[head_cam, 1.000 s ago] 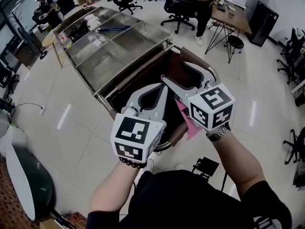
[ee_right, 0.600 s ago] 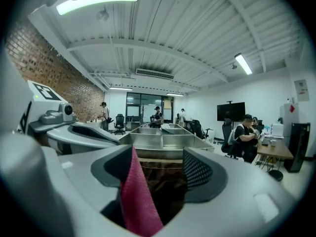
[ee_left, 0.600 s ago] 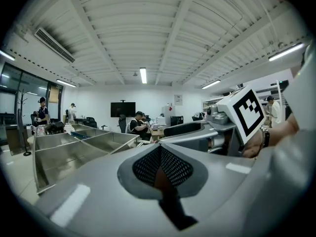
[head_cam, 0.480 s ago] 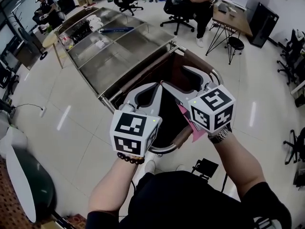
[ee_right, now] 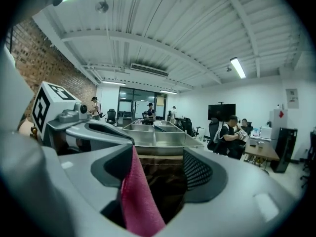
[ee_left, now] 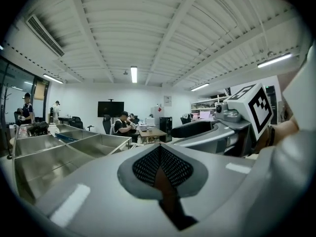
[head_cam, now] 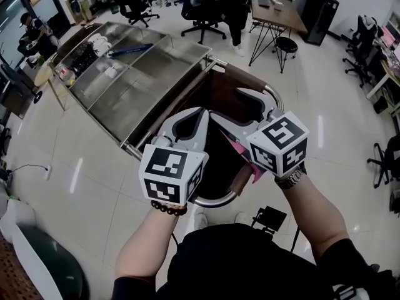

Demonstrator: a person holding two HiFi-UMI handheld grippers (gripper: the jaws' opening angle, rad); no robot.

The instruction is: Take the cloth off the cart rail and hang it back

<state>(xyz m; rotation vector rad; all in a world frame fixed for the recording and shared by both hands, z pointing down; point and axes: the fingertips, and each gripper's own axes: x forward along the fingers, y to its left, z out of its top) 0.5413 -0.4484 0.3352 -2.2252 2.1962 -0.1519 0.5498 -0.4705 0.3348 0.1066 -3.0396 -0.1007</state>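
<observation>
A pink cloth (head_cam: 245, 159) hangs under my right gripper (head_cam: 230, 103), just above the cart's brown-wrapped rail (head_cam: 240, 179). In the right gripper view the cloth (ee_right: 140, 201) lies against the left jaw's inner face, and the right gripper (ee_right: 158, 167) stands open with a gap showing the dark brown bag (ee_right: 163, 181) below. Whether the cloth touches the rail is hidden. My left gripper (head_cam: 202, 113) is beside the right one, tip close to it, over the bag (head_cam: 215, 161). The left gripper (ee_left: 160, 164) is shut with its mesh pads meeting.
A long steel cart with several trays (head_cam: 134, 74) stretches away to the upper left, its chrome end rail (head_cam: 209, 200) nearest me. People sit on office chairs at a desk (head_cam: 275, 17) beyond. Glossy tiled floor (head_cam: 81, 186) lies on both sides.
Both grippers keep nearly the same pose over the bag; the left one has edged up beside the right. The head view has shifted, so the cart sits more to the left.
</observation>
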